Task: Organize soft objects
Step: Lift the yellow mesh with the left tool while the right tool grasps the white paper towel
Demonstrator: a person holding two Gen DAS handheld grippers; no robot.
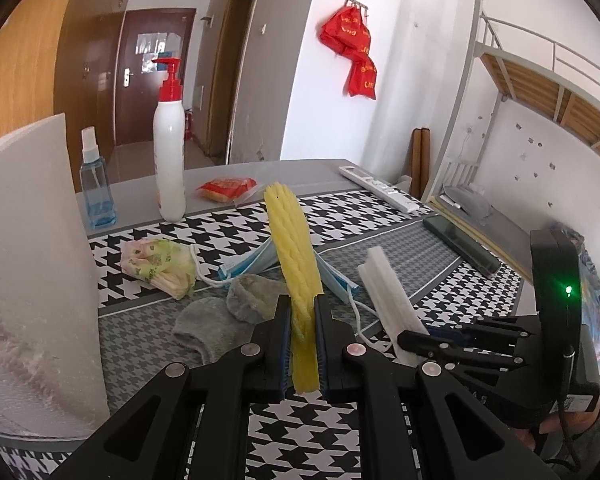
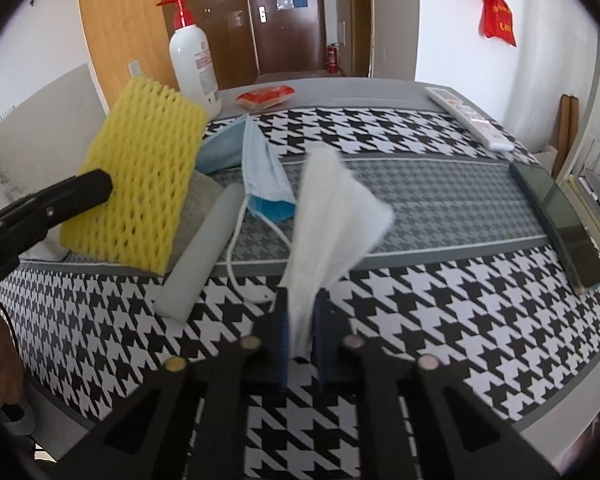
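Left gripper [image 1: 302, 308] clamped on yellow foam net sleeve [image 1: 294, 248], ribbed, long axis pointing away above blue face mask [image 1: 252, 260]. Right gripper [image 2: 302, 308] pinching white foam sheet [image 2: 332, 208], soft, fibrous, angled up-away, right of mask. Grey sock [image 1: 204, 328] left of mask, fuzzy.

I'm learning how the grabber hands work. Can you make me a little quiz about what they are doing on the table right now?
1. True or false: the left gripper is shut on the yellow foam net sleeve.
2. What does the right gripper hold? A) the pale blue face mask B) the white foam sheet C) the grey sock
3. Fill in: the tall white pump bottle has a ____ pump top.

Key
1. True: its fingers squeeze the sleeve from both sides.
2. B: the sheet stands up between the shut fingers; the mask and sock lie on the black-and-white houndstooth cloth.
3. Red.
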